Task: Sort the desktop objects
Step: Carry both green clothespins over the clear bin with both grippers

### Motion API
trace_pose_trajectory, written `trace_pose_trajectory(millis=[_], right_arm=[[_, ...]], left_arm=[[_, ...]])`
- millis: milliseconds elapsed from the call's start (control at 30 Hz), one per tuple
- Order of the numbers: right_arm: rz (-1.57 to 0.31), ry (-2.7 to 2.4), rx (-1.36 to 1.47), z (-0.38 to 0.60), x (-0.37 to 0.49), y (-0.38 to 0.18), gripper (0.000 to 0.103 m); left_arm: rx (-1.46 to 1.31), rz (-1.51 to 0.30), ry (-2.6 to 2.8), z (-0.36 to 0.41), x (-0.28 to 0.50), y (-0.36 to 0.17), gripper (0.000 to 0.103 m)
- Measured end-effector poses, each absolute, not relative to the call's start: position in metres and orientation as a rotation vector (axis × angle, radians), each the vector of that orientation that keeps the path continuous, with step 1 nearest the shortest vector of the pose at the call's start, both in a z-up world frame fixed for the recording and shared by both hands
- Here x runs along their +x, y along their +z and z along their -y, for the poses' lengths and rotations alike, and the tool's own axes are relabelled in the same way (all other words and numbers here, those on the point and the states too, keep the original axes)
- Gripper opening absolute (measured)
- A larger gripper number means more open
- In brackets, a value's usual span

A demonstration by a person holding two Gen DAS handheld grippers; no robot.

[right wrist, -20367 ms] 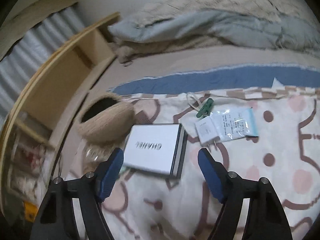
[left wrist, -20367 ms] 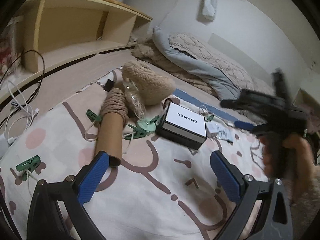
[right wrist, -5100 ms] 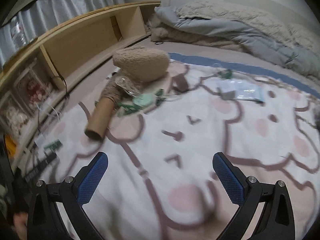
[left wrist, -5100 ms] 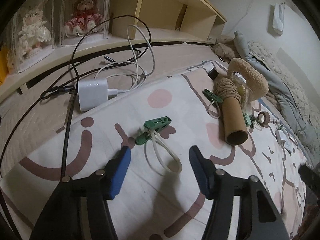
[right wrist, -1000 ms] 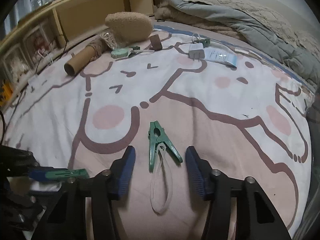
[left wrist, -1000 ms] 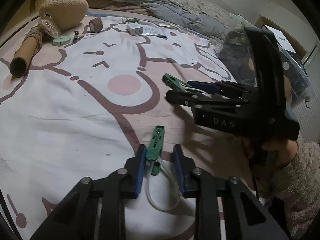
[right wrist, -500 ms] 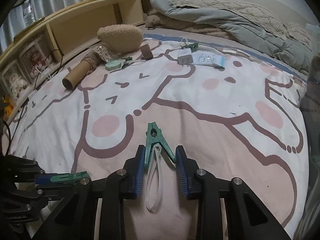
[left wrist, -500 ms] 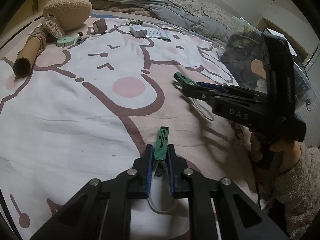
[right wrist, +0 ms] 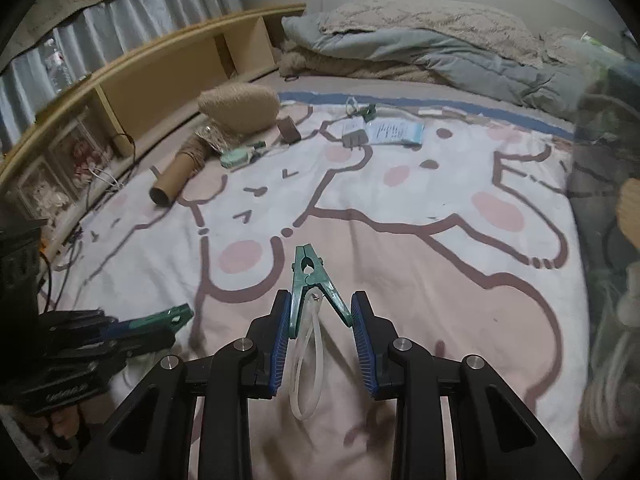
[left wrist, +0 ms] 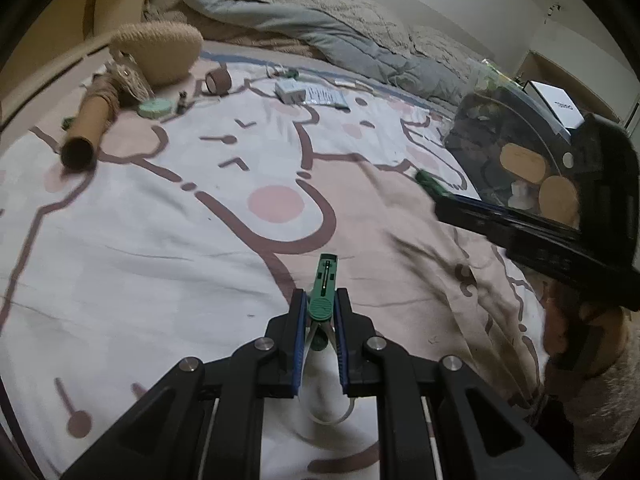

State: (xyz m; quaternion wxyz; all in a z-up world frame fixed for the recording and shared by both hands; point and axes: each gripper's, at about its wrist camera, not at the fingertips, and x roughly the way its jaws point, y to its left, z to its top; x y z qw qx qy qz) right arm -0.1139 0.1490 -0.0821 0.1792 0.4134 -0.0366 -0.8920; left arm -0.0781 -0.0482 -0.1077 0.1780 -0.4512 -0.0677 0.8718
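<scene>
Left gripper (left wrist: pixel 320 320) is clamping one green clip (left wrist: pixel 323 294) above the blanket (left wrist: pixel 160 240); right gripper (right wrist: pixel 320 322) is pinching a second clip (right wrist: pixel 310 280), cord loop (right wrist: pixel 306 368) dangling between its fingers.

I had the right gripper (right wrist: pixel 319 318) pads pinching the splayed handles of a green clothespin (right wrist: pixel 310 280), white loop hanging below it. Left gripper (right wrist: pixel 160 326) sat low left, clamped on a second green clip (right wrist: pixel 168 316). Cardboard tube (right wrist: pixel 178 174) and tape roll (right wrist: pixel 289 128) lay far up the blanket (right wrist: pixel 400 208).
</scene>
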Motion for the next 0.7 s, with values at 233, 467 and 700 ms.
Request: trace_pose_trajectory(millis=[233, 467, 700], right_arm=[[0.117, -2.553, 1.078, -0.165, -0.076, -0.046, 0.031], [0.142, -2.583, 1.070, -0.197, -0.038, -0.024, 0.031], [0.164, -2.657, 0.967, -0.241, 0.000, 0.020, 0.031]], left_arm=[[-1.218, 0.182, 2.489, 0.044, -0.059, -0.086, 0.014], [-1.143, 0.159, 2.483, 0.019, -0.039, -0.052, 0.014], [-1.009, 0.121, 2.446, -0.021, -0.024, -0.007, 0.014]])
